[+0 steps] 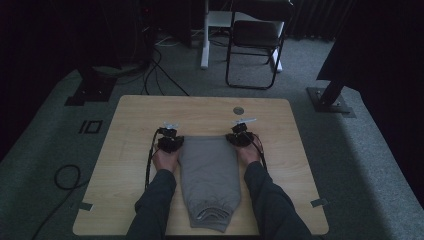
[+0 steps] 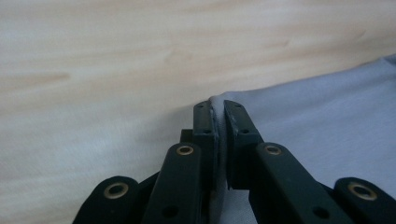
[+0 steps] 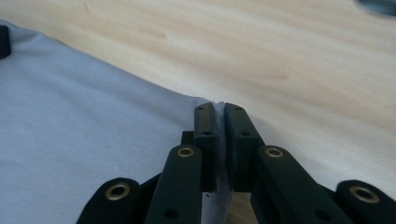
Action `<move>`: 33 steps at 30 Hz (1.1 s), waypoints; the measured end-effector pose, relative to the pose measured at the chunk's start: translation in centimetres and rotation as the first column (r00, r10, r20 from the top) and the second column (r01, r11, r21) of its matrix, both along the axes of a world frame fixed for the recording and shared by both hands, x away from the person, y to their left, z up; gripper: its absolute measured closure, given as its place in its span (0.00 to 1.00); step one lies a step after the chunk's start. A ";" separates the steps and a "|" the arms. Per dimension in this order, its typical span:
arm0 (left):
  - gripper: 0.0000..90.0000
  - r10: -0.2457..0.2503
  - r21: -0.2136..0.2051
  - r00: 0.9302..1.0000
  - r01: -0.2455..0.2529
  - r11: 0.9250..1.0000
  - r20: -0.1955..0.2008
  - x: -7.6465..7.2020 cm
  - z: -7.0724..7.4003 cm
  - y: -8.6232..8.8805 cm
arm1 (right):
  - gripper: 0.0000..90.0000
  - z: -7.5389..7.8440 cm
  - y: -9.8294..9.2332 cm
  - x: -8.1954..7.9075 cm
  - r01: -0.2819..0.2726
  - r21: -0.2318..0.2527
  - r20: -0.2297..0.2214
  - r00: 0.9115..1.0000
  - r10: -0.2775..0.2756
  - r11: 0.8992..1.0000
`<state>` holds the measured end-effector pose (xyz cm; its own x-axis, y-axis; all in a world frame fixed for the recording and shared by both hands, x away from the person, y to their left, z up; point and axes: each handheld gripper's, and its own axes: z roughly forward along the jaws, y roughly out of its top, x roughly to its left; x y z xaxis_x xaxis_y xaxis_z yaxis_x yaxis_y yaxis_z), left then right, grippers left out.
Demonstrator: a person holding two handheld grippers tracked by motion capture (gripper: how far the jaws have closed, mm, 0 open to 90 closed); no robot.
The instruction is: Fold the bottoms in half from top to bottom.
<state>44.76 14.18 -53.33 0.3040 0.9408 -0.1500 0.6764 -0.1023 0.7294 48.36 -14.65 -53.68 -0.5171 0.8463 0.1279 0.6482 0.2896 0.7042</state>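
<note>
Grey shorts [image 1: 209,175] flat on wooden table [image 1: 130,120]. Left gripper [image 1: 176,143] clamped on far-left corner, right gripper [image 1: 235,140] pinching far-right corner. Small round disc [image 1: 238,110] sits beyond.

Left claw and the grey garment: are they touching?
Touching. In the left gripper view the left claw has its jaws closed on a pinched fold at the corner of the grey garment, with cloth between the pads.
</note>
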 end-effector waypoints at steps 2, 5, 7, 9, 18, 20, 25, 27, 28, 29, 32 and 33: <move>0.95 -0.003 -0.005 1.000 0.003 1.000 0.028 0.0 1.0 -0.1 | 0.94 0.8 -0.3 0.0 -0.005 0.016 0.025 1.000 0.005 1.000; 0.95 -0.005 -0.001 0.997 0.005 1.000 0.071 -0.1 2.4 -0.3 | 0.94 2.1 -0.7 0.1 -0.006 0.030 0.067 0.998 0.004 1.000; 0.95 -0.008 -0.006 0.996 0.008 1.000 0.094 -0.2 3.2 -0.4 | 0.94 3.0 -0.9 0.1 -0.005 0.043 0.089 0.996 0.001 0.999; 0.95 -0.012 -0.007 0.993 0.012 1.000 0.116 -0.4 3.9 -0.4 | 0.94 3.8 -1.2 -0.1 -0.011 0.057 0.109 0.994 0.005 0.998; 0.95 -0.081 -0.022 0.979 0.086 0.996 0.185 -4.0 5.6 -0.3 | 0.94 5.6 -2.6 -3.3 -0.079 0.071 0.175 0.982 0.065 0.994; 0.95 -0.109 -0.012 0.973 0.114 0.993 0.202 -5.4 5.8 -0.3 | 0.94 5.7 -2.9 -4.5 -0.100 0.071 0.184 0.979 0.086 0.992; 0.94 -0.142 -0.024 0.964 0.151 0.988 0.225 -8.6 5.8 0.0 | 0.94 5.7 -3.6 -7.9 -0.137 0.088 0.199 0.973 0.117 0.987; 0.94 -0.159 -0.017 0.963 0.166 0.986 0.219 -9.9 5.4 0.0 | 0.94 5.5 -3.8 -9.3 -0.146 0.085 0.205 0.970 0.127 0.986; 0.94 -0.162 -0.016 0.963 0.170 0.985 0.213 -10.5 5.1 0.0 | 0.94 5.4 -3.8 -9.9 -0.151 0.088 0.200 0.971 0.131 0.985; 0.94 -0.170 -0.014 0.963 0.177 0.984 0.208 -11.2 4.8 0.0 | 0.94 5.3 -3.8 -10.5 -0.160 0.082 0.197 0.970 0.141 0.984; 0.94 -0.179 -0.021 0.966 0.187 0.982 0.187 -13.1 3.8 0.2 | 0.94 4.7 -4.0 -12.3 -0.184 0.071 0.186 0.968 0.168 0.980; 0.94 -0.181 -0.026 0.968 0.189 0.982 0.175 -13.6 3.5 0.2 | 0.94 4.5 -4.1 -12.9 -0.189 0.072 0.184 0.968 0.173 0.979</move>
